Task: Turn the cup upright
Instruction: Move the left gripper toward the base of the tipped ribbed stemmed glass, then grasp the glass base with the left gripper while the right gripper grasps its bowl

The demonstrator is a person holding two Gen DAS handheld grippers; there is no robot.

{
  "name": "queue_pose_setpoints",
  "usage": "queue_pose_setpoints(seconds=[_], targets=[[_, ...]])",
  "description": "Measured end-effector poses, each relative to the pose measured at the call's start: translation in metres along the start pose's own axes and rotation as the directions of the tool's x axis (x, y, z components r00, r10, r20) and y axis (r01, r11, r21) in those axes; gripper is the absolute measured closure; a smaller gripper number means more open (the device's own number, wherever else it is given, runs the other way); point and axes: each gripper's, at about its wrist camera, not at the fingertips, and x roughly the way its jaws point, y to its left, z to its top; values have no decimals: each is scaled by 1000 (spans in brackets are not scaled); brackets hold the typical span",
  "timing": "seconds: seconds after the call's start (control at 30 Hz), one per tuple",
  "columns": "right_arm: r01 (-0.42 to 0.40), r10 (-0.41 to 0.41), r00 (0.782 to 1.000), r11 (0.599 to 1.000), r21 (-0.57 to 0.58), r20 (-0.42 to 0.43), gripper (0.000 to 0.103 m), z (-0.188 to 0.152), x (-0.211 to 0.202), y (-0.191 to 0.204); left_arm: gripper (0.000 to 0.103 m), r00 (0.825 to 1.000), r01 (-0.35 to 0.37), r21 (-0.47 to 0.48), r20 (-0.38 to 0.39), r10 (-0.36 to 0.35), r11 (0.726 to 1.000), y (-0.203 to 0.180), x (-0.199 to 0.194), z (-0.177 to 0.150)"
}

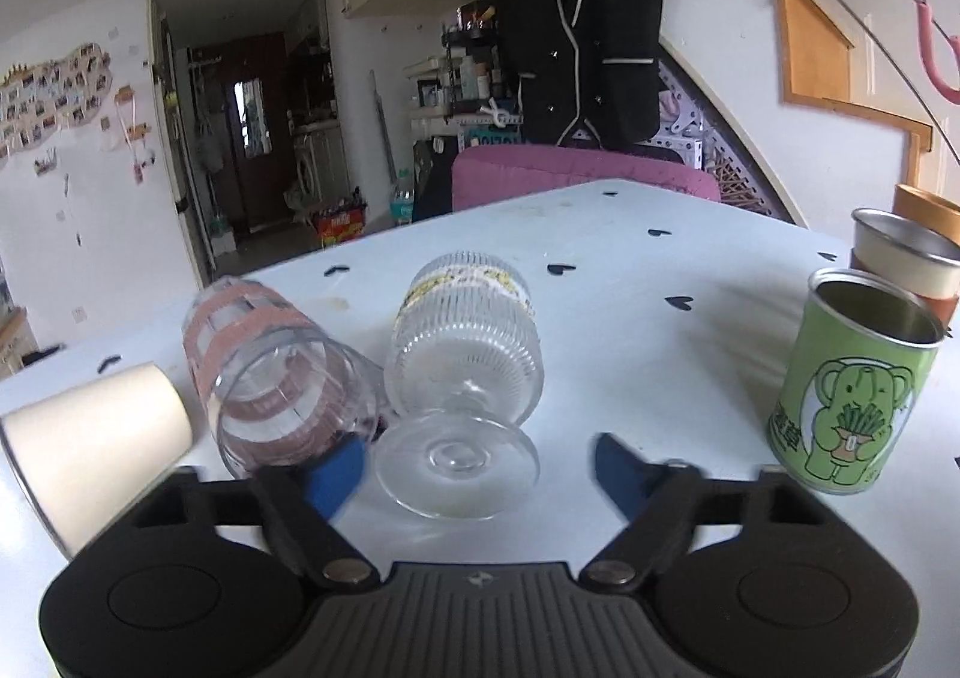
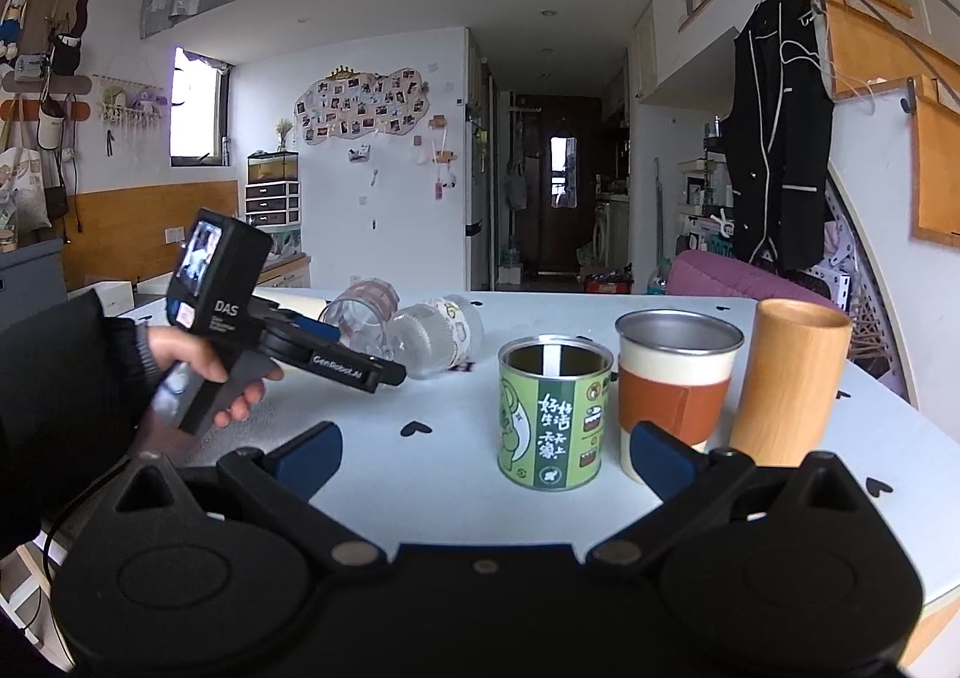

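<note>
A ribbed footed glass cup (image 1: 465, 354) lies on its side on the white table (image 1: 660, 330), foot toward me. A glass with pink bands (image 1: 276, 378) and a cream paper cup (image 1: 90, 444) also lie on their sides to its left. My left gripper (image 1: 480, 474) is open, its blue fingers on either side of the footed glass's base, not touching it. In the right wrist view the footed glass (image 2: 441, 339) and the pink-banded glass (image 2: 363, 315) lie beyond the left gripper's body. My right gripper (image 2: 489, 453) is open and empty, just in front of the green can (image 2: 552, 414).
A green elephant can (image 1: 852, 384), a steel cup with a brown sleeve (image 2: 675, 378) and a wooden tumbler (image 2: 789, 378) stand upright at the right. A purple chair (image 1: 576, 177) stands behind the table's far edge.
</note>
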Motion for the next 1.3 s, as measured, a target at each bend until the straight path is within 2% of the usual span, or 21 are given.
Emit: queue_pose_setpoints(seconds=[0.07,0.37,0.7,1.03,1.17,1.23,1.3], targets=[[-4,4,1000,1000,0,-1,0,0,0,0,42,1000,-14,-14,-9,14,1000,1,3,-1],[-8,8,1000,1000,8,1,0,0,-1,-2,43,998,-44,-99,-37,40,994,-4,-13,-10],[-27,28,1000,999,18,-4,0,0,3,0,43,994,-52,-194,-107,31,980,-24,-88,-42],[-85,88,995,993,82,-38,0,4,14,5,43,996,-64,-227,-80,47,972,-40,-156,-78],[-138,153,985,976,169,-80,0,8,30,4,43,996,-60,-226,-76,44,972,-46,-171,-90],[-177,208,971,957,230,-118,1,11,44,4,43,996,-60,-216,-76,45,974,-49,-175,-94],[-216,276,948,924,317,-159,3,13,61,4,43,996,-62,-205,-71,49,977,-51,-178,-96]])
